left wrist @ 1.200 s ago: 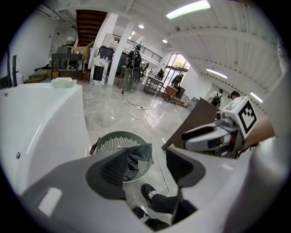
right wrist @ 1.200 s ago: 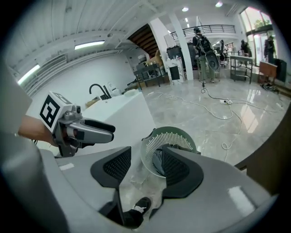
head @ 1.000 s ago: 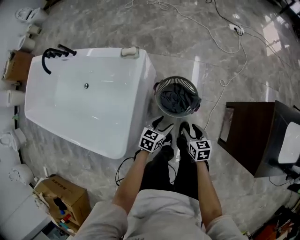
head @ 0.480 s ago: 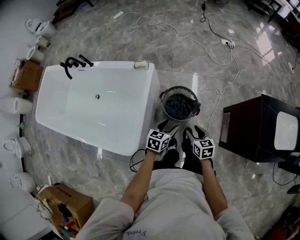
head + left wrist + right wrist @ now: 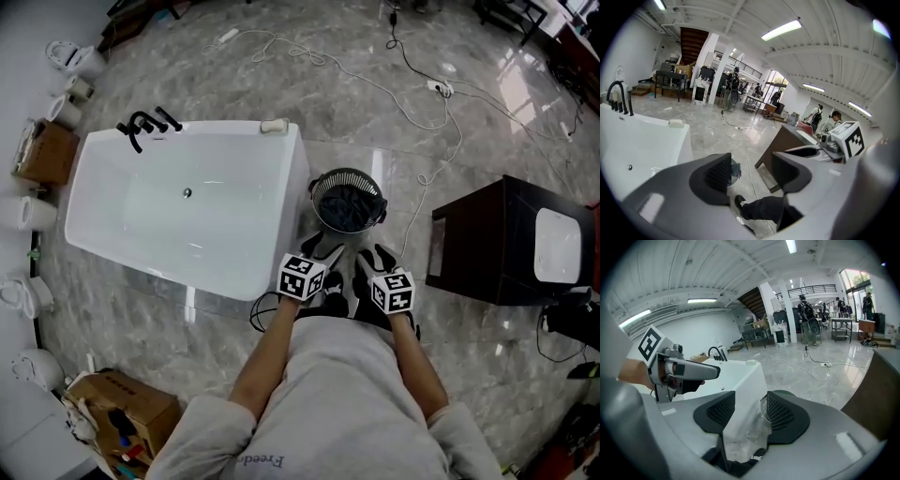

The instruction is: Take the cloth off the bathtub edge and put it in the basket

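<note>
Down in the basket [image 5: 319, 187] lies the dark crumpled cloth [image 5: 349, 206]; left claw [image 5: 751, 165] and right claw [image 5: 750, 402] gape empty

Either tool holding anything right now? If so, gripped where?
Nothing is held. The left tool and the right tool both have their jaws apart with nothing between them. The cloth lies in the basket.

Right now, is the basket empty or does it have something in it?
Not empty: a dark cloth lies bunched inside the round basket, beside the white bathtub.
</note>
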Available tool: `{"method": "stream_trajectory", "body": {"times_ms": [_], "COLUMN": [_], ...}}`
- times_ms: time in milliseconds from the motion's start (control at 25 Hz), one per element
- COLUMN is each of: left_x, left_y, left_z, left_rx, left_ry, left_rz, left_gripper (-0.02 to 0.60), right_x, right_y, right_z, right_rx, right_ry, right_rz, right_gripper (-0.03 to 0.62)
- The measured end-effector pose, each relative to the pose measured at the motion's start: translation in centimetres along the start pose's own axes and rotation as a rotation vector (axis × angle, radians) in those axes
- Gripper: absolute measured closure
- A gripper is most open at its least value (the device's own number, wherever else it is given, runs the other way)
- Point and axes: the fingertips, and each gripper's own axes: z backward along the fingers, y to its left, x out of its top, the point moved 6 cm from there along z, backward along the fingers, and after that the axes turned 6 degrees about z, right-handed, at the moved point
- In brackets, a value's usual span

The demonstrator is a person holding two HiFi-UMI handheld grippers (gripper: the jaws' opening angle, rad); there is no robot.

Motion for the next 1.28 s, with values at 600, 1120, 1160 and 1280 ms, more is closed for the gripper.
{"method": "stream_trajectory", "body": {"times_ms": [600, 1120, 1160, 1280], "left_x": [0.3, 1.2, 1.2, 1.1], "left_y": [0.3, 0.9, 1.0, 1.0], "left_z": [0.1, -0.3, -0.3, -0.4], "left_rx": [-0.002, 0.016, 0.015, 0.008], "left_ry": [-0.017, -0.063, -0.064, -0.062], "left_rz": [-0.042, 0.012, 0.014, 0.022], "left_gripper": [0.296, 0.435, 0.441, 0.464], "right_x": [0.2, 0.7, 0.7, 0.4], "right_y": [-0.7, -1.3, -1.3, -1.2], "right_z": [0.3, 0.2, 0.1, 0.1], "right_rx": [-0.037, -0.04, -0.04, -0.044], "right_ry": [-0.003, 0.007, 0.009, 0.016], "right_rz": [-0.005, 0.008, 0.008, 0.005], "right_gripper": [0.422, 0.511, 0.516, 0.532]}}
